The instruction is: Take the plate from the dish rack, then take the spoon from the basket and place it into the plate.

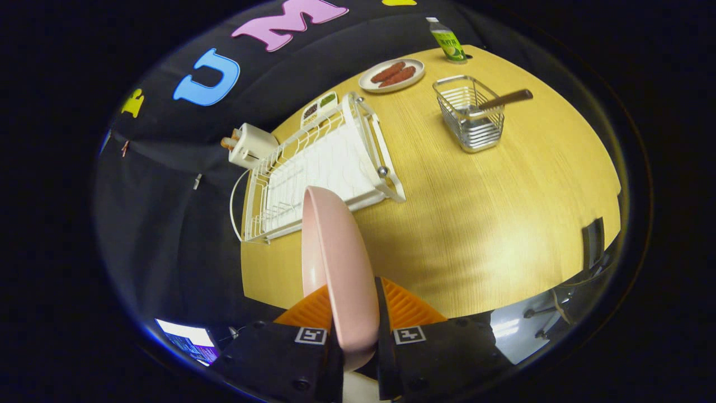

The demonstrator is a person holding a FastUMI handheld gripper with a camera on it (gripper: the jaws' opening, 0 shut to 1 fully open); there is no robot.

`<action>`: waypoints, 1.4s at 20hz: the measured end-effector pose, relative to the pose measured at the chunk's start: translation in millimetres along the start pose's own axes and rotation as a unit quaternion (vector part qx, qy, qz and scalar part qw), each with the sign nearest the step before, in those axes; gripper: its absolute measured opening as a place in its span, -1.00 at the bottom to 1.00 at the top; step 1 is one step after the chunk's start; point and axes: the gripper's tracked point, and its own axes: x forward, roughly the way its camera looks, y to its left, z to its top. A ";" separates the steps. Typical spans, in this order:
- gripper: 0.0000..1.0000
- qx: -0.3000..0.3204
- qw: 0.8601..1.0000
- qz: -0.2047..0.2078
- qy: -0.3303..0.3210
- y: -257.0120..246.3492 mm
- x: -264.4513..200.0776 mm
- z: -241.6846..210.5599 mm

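Observation:
A pink plate [338, 263] stands on edge between my two orange fingers [405, 308], and my gripper [353, 313] is shut on its rim, holding it in the air above the wooden table [492, 224]. Just beyond the plate lies the white dish rack [319, 168], with nothing in its slots. Farther off, past the fingers and to the right of the rack, stands a wire basket [472, 115]. A spoon with a brown handle [506, 99] leans out of it over its right rim.
A white plate with sausages [391, 75] sits behind the basket, with a green bottle [448, 40] beyond it. A white toaster-like box [250, 145] and a small divided tray [319, 105] stand behind the rack. An office chair base [551, 313] shows past the table's near edge.

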 end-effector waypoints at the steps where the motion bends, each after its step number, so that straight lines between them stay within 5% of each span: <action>1: -0.43 0.002 1.000 0.000 0.005 -3.4 6.7 -3.9; 14: -0.34 0.018 0.999 -0.017 0.044 -11.3 78.0 -19.2; 20: 0.04 0.004 0.998 -0.044 0.037 -35.0 65.5 -12.3; 28: 0.04 -0.010 0.998 -0.012 -0.059 -33.4 -16.9 72.7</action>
